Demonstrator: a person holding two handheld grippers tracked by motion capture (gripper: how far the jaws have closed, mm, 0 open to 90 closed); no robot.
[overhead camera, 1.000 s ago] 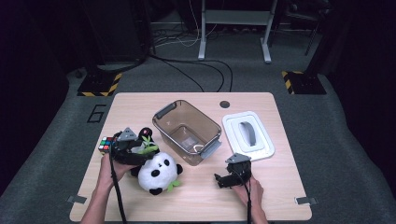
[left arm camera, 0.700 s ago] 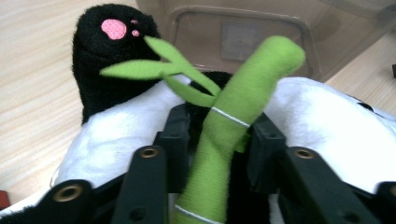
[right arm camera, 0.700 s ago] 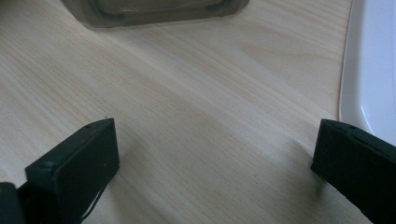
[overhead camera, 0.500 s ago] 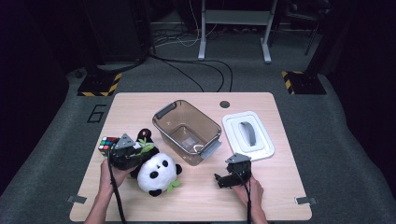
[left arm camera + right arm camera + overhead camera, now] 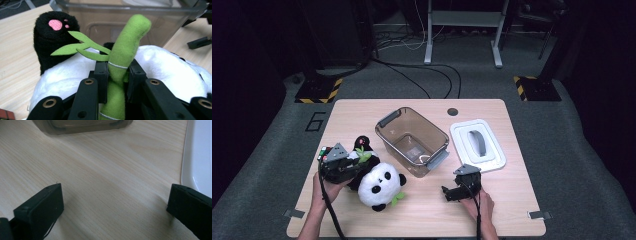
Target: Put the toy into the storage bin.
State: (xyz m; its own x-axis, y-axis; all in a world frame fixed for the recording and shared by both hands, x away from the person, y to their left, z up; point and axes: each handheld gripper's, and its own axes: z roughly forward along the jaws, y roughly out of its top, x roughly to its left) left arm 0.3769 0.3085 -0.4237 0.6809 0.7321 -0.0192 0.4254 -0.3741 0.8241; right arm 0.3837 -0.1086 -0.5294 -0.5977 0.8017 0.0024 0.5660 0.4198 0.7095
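Observation:
A black-and-white panda plush lies on the table at the front left, one black paw raised. It carries a green bamboo stalk with leaves. My left gripper lies against the panda's left side. Its jaws have just been closing, and in the left gripper view the left gripper is shut on that stalk, squeezing it. My right gripper rests on the table at the front right. In the right gripper view the right gripper stands open over bare wood with nothing between its jaws.
A clear brownish bin with grey handles sits mid-table, right behind the panda. Its white lid lies to the right, close to my right gripper. A colour cube sits by my left hand. The table's front edge is near both hands.
My left gripper has drawn slightly toward the near left beside the panda, with the green stalk now at its tips. The right gripper has stayed where it was.

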